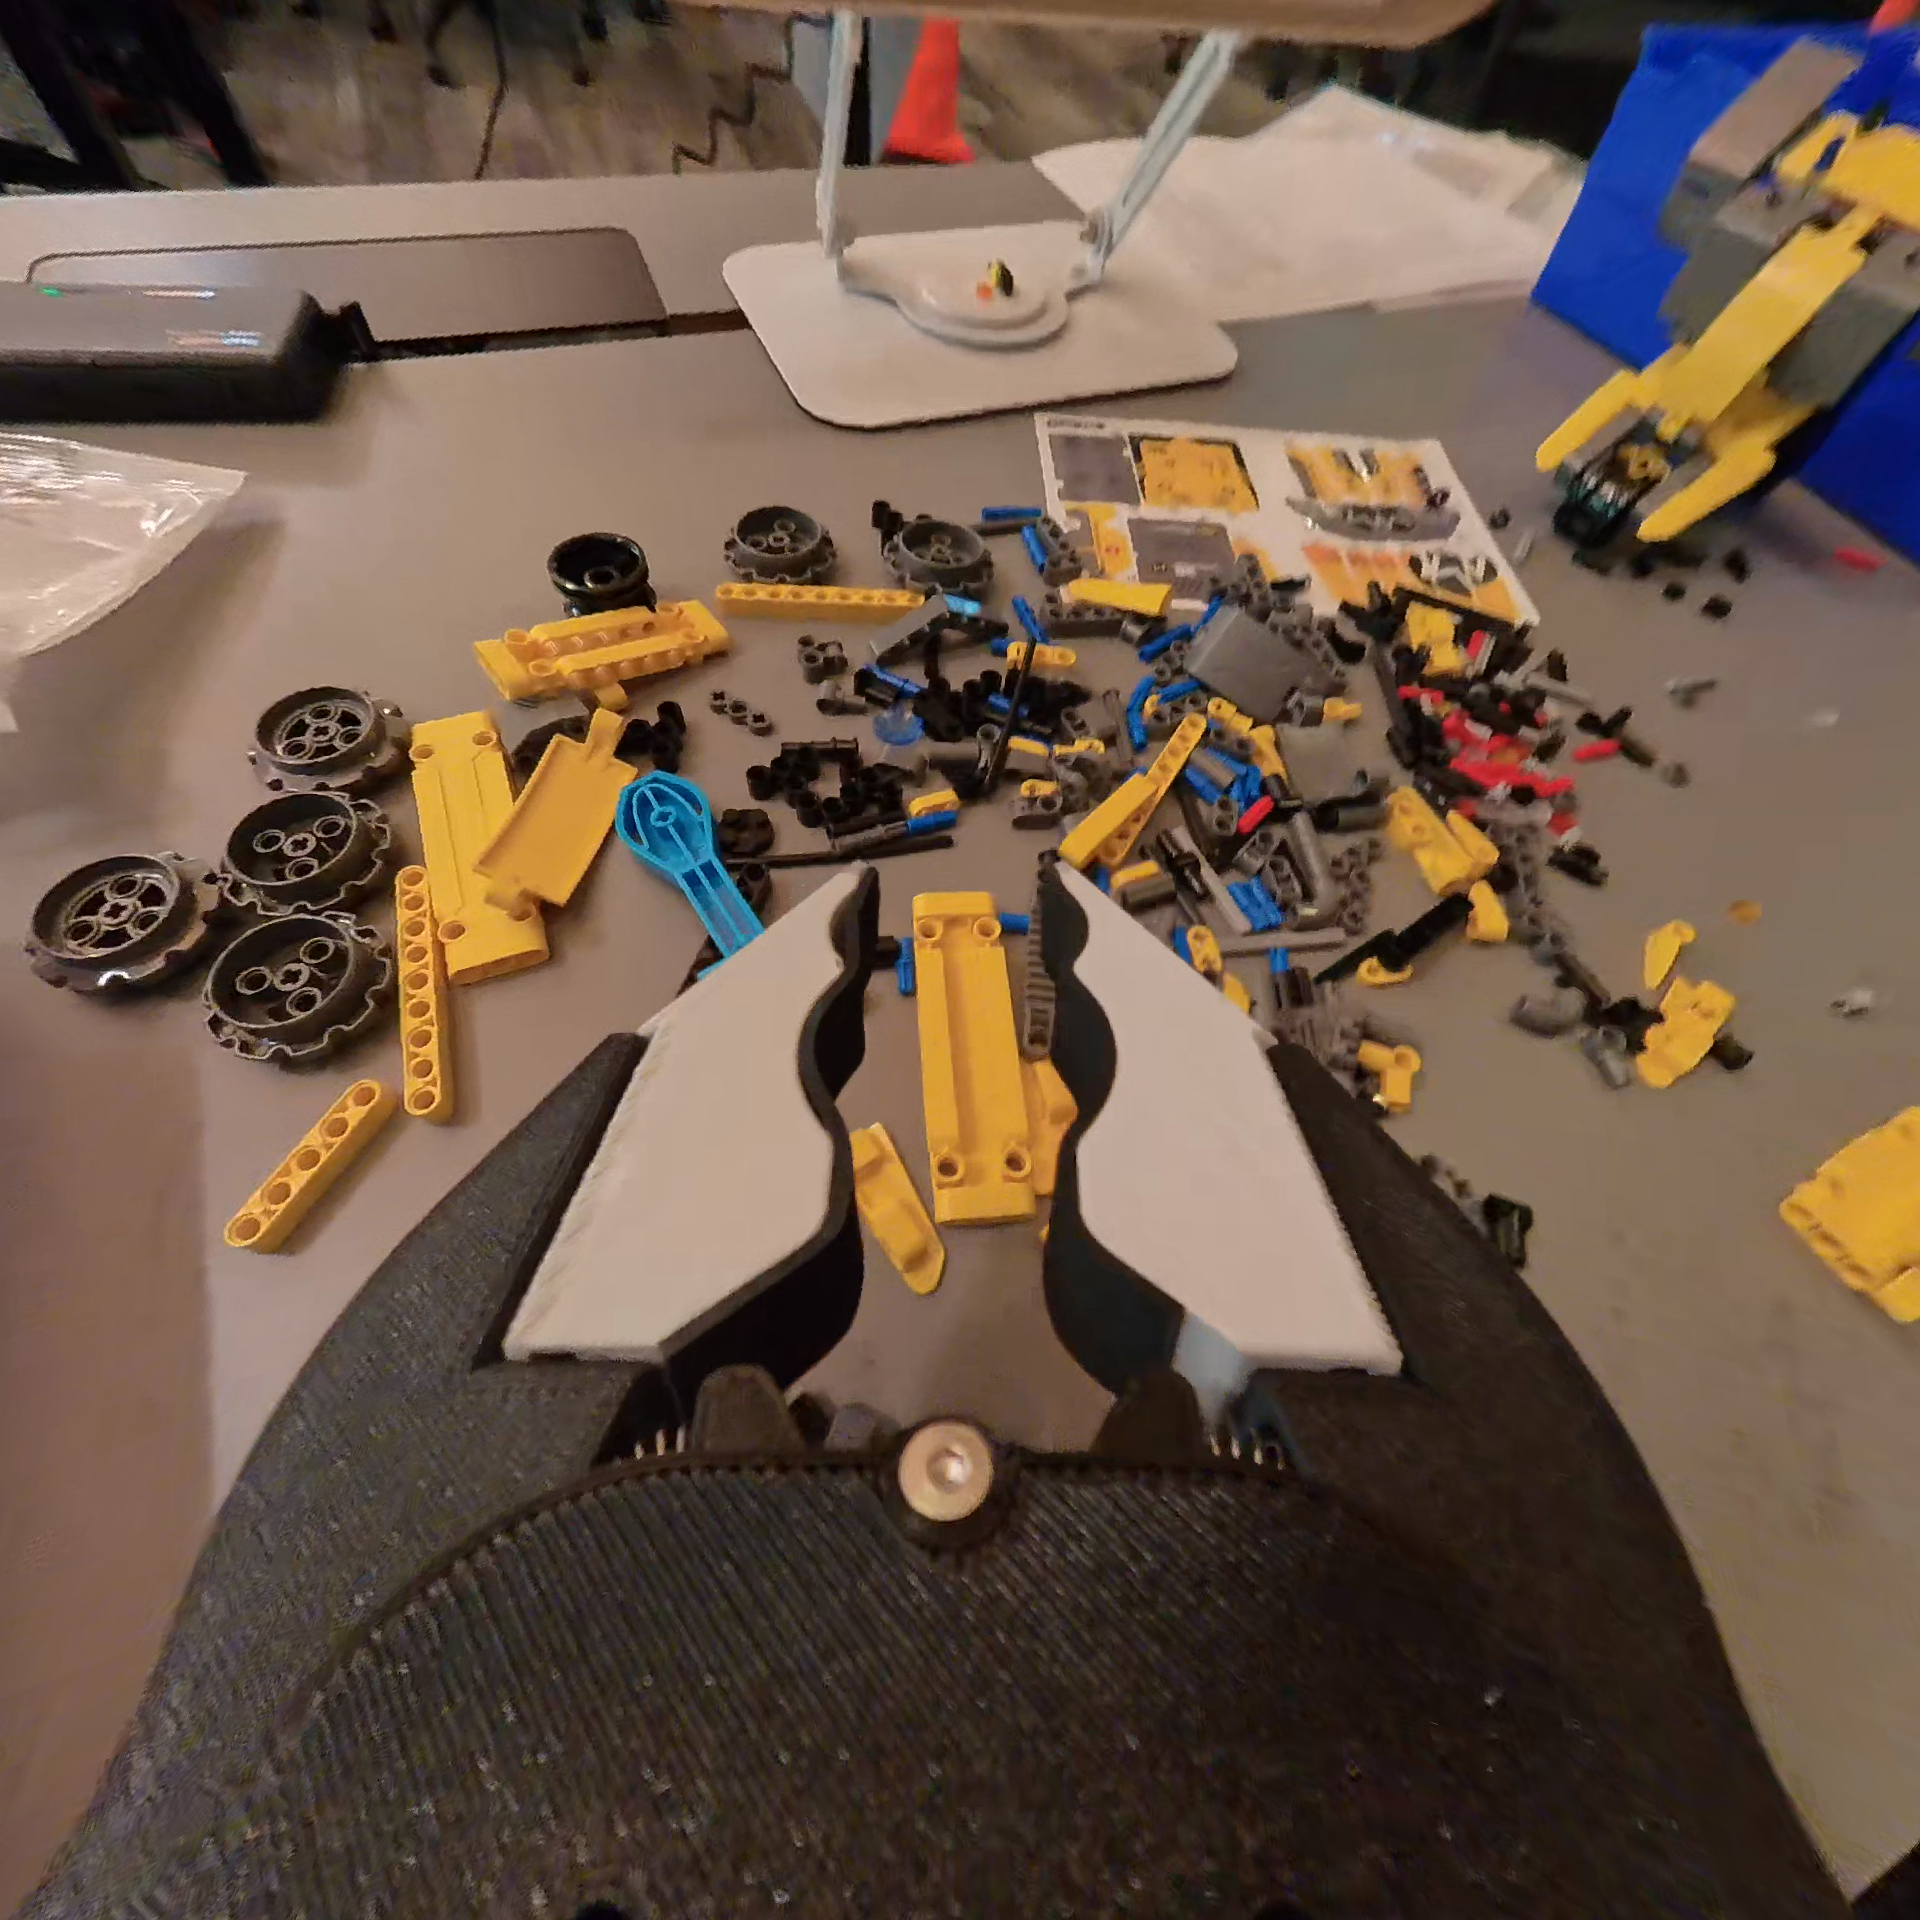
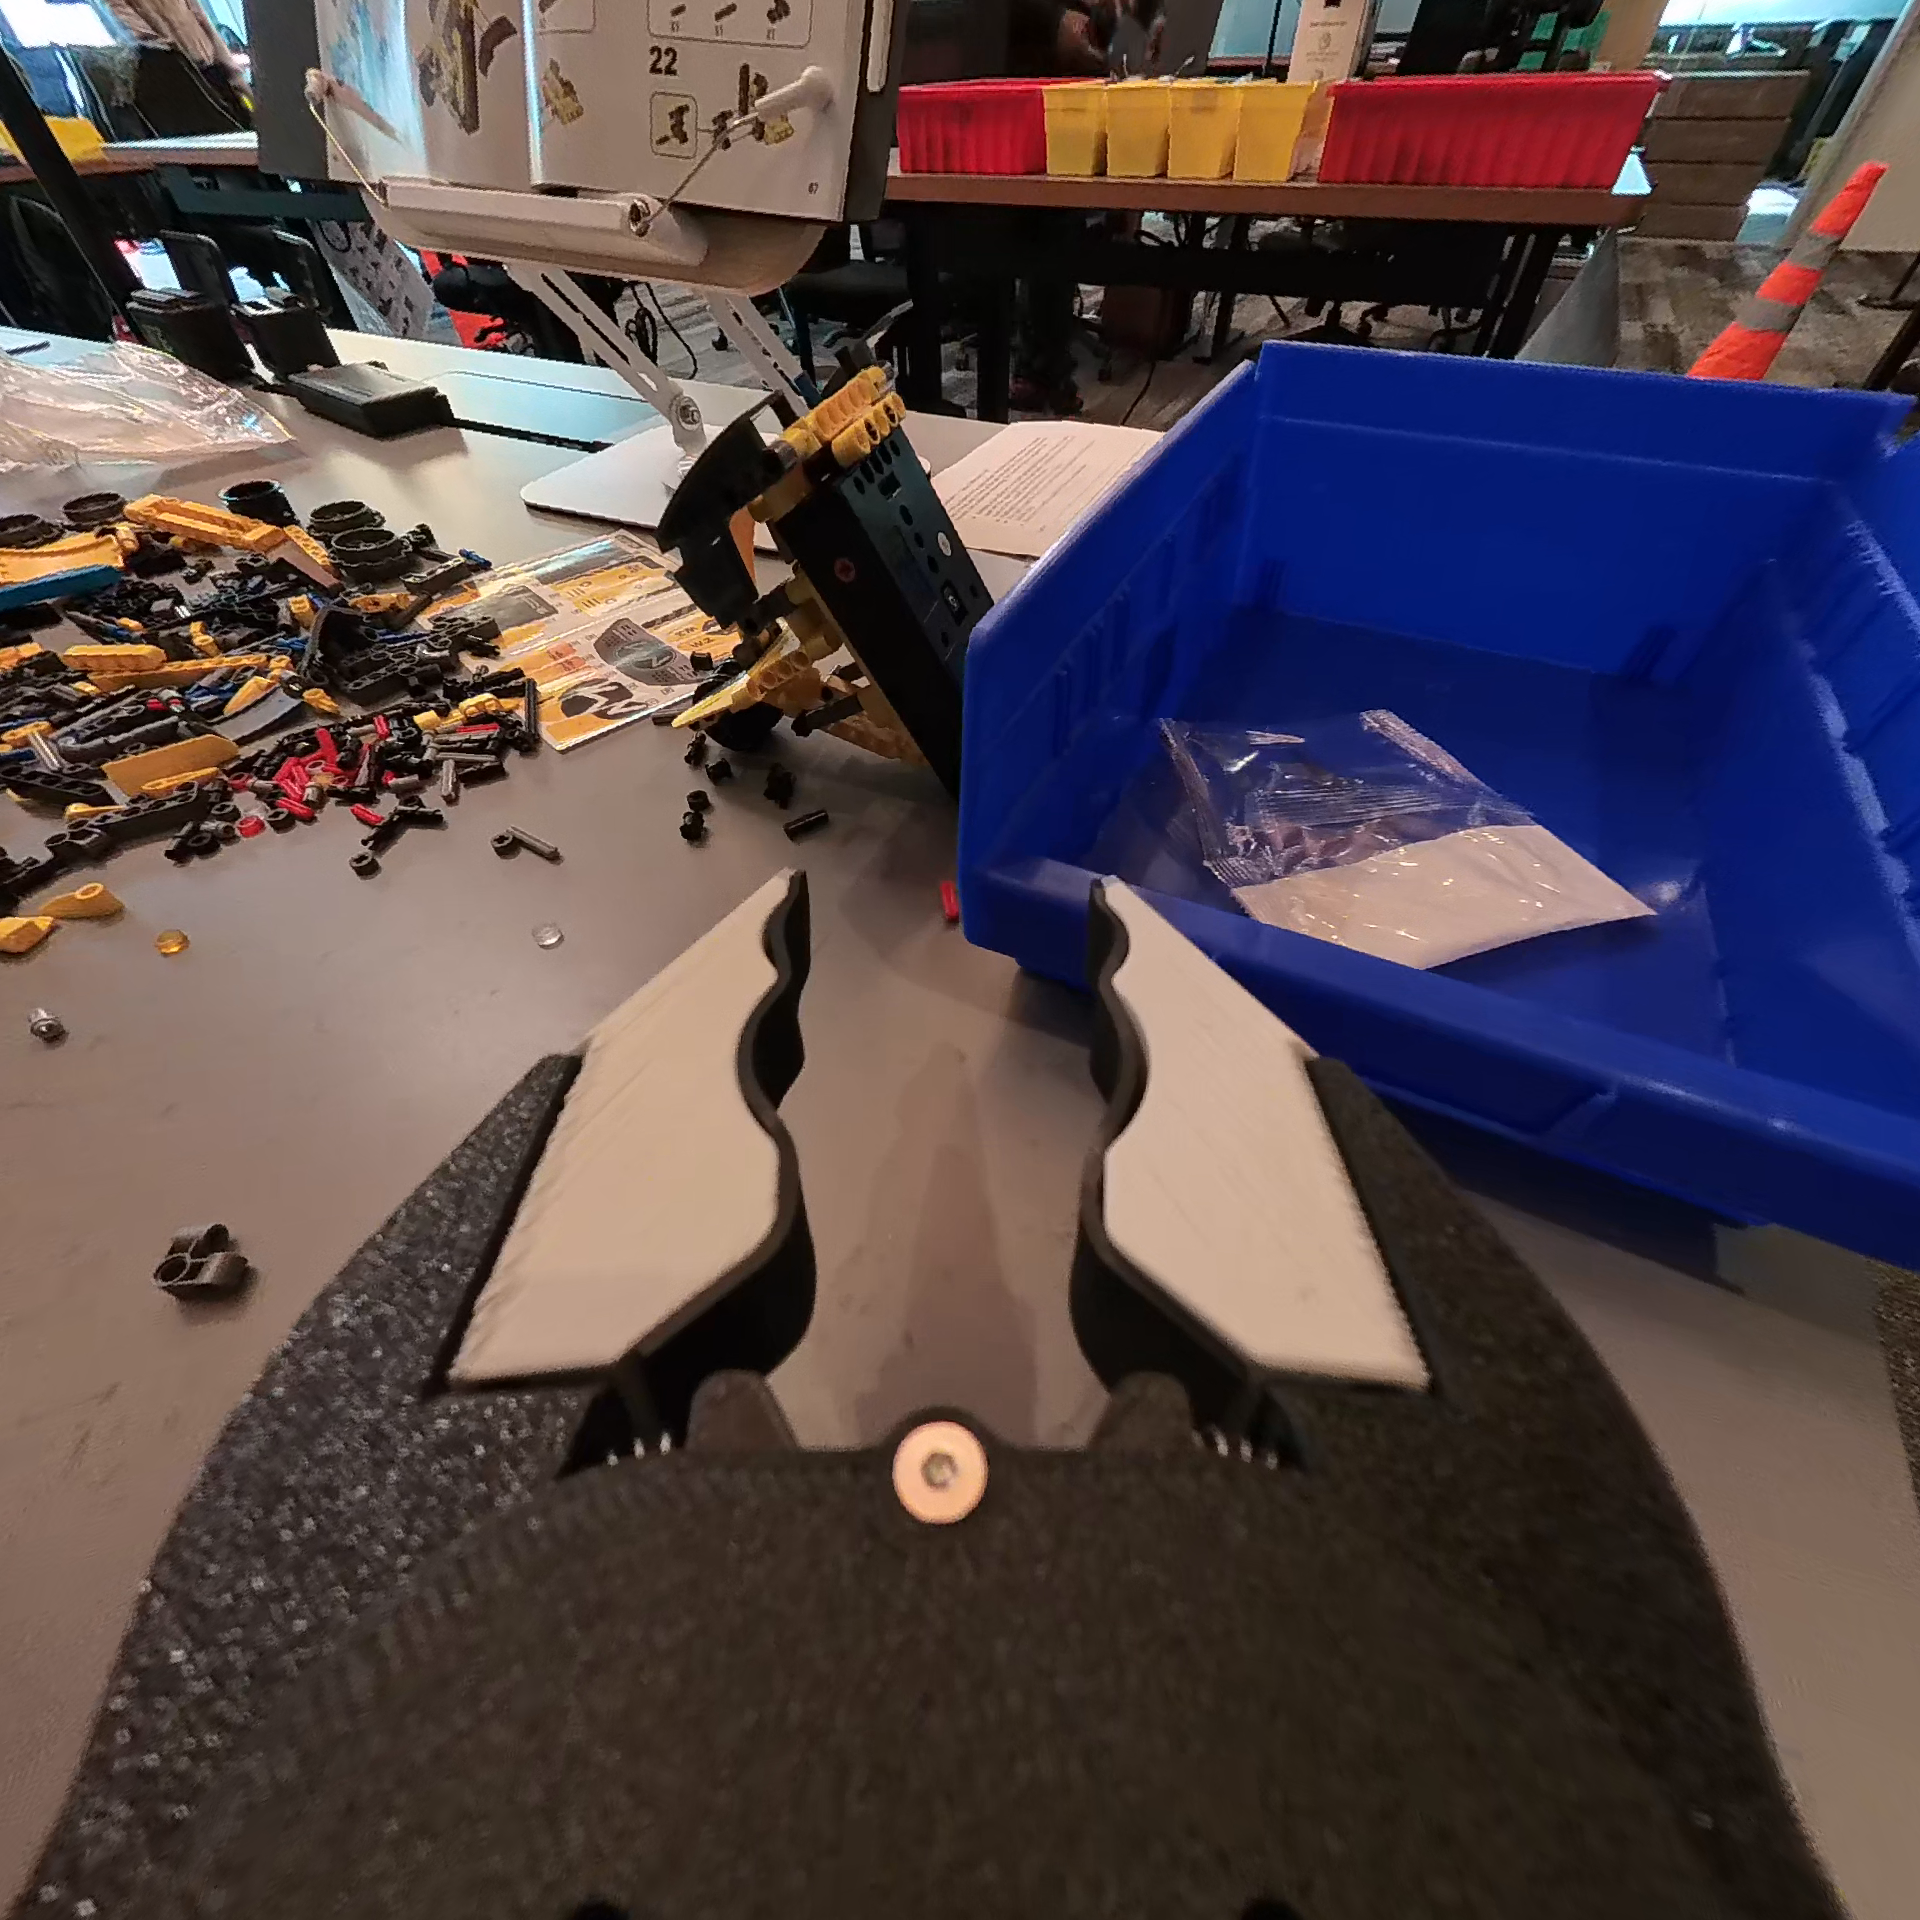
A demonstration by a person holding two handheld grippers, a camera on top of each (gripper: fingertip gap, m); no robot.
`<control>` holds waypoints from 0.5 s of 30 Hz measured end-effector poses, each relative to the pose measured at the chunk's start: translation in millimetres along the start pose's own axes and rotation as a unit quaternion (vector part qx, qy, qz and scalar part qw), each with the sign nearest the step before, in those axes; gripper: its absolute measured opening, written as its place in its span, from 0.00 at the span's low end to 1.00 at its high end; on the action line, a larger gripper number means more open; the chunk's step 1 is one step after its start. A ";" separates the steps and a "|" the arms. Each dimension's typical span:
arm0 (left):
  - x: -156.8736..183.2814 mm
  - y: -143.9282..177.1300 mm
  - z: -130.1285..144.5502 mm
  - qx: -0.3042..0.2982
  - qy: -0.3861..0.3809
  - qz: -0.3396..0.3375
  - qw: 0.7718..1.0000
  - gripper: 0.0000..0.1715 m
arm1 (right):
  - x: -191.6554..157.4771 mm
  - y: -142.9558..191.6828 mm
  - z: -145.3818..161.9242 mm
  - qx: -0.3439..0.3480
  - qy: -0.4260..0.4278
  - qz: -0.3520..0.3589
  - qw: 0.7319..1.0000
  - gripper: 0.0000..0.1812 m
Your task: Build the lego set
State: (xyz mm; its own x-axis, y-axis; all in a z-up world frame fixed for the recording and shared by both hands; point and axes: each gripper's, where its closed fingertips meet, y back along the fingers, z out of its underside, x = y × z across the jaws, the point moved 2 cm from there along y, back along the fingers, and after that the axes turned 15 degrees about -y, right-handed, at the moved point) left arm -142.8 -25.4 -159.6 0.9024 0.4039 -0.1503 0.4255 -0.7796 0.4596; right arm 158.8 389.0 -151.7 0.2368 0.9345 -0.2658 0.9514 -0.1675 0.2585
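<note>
Loose lego parts (image 1: 1195, 748) in yellow, black, blue and red lie spread on the grey table. My left gripper (image 1: 958, 883) is open above them, its fingers on either side of a long yellow panel (image 1: 971, 1049); I cannot tell if they touch it. A partly built yellow and black model (image 1: 1766, 322) leans against the blue bin; it also shows in the right wrist view (image 2: 831, 582). My right gripper (image 2: 948, 894) is open and empty over bare table, beside the blue bin's (image 2: 1351, 1049) front corner.
Several dark wheels (image 1: 281, 904) lie at the left. A sticker sheet (image 1: 1278, 509) lies behind the pile. A white stand (image 1: 987, 322) holds the instruction booklet (image 2: 582, 94). Plastic bags (image 2: 1392, 831) lie in the bin. A dark device (image 1: 156, 343) sits far left. About 50 cm separates my left fingertips from my right.
</note>
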 end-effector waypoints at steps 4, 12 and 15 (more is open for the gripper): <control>2.5 3.6 11.7 -0.048 -0.035 0.014 0.998 0.15 | -0.1 -0.4 0.2 -0.001 0.001 0.000 1.000 0.29; -6.5 8.6 18.2 -0.065 -0.034 0.006 0.997 0.15 | -0.8 -0.9 1.0 -0.004 0.005 0.001 1.000 0.29; -10.2 8.6 21.3 -0.072 -0.029 0.000 0.997 0.15 | -0.8 -1.1 1.2 -0.004 0.005 0.002 1.000 0.29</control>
State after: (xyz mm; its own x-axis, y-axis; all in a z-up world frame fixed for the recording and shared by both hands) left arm -146.9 -46.4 -172.8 0.9066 0.3719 -0.1995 0.4152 -0.7015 0.5792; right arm 157.9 388.0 -152.9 0.2380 0.9371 -0.2553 0.9488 -0.1681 0.2673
